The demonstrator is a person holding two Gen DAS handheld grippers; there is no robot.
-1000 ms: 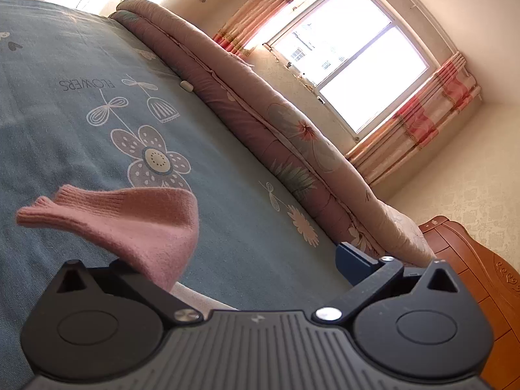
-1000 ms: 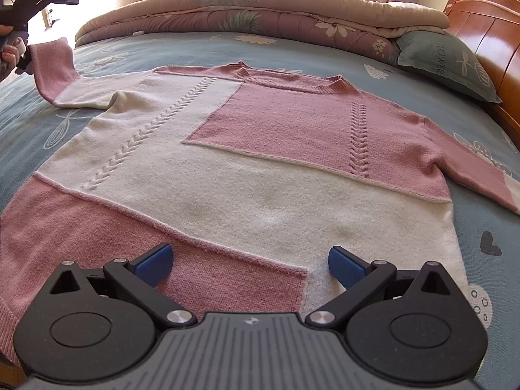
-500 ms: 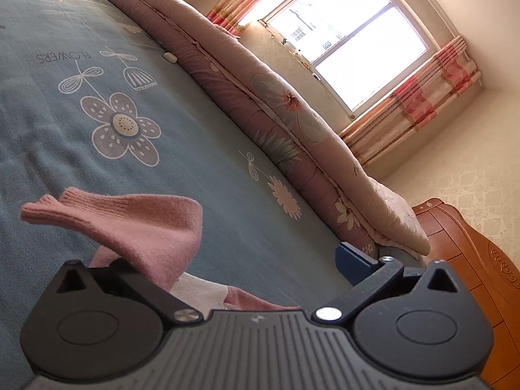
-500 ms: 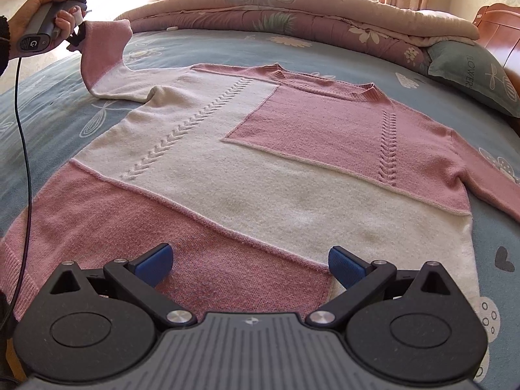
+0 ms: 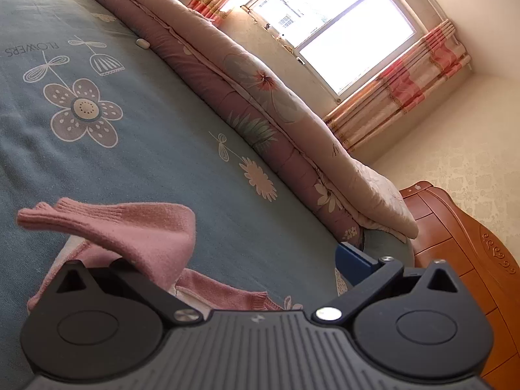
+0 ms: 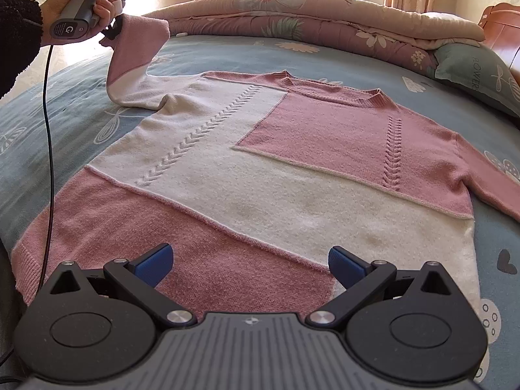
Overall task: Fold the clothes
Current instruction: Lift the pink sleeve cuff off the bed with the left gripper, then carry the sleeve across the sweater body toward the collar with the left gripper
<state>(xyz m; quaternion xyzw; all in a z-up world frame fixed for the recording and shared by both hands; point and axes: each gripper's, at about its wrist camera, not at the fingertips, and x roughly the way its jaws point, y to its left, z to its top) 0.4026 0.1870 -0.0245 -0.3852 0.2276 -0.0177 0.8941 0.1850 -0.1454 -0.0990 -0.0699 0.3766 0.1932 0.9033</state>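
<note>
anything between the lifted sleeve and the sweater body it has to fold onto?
Nothing visible. The left gripper holds the sleeve up over the bed's edge, and the sweater lies flat with a bare front. The right gripper hovers open over the hem, clear of the chest.

We see a sweater (image 6: pixel 260 175) in pink and cream blocks, with raised braid lines down each side. Under it our sheet (image 5: pixel 156 162) is dusty blue, printed with pale flowers and the word FLOWERS at upper left. The quilt (image 6: pixel 325 16) is mauve and beige with floral print. The curtains (image 5: pixel 399 87) are striped coral and cream. The headboard (image 5: pixel 461 237) is orange-brown.
</note>
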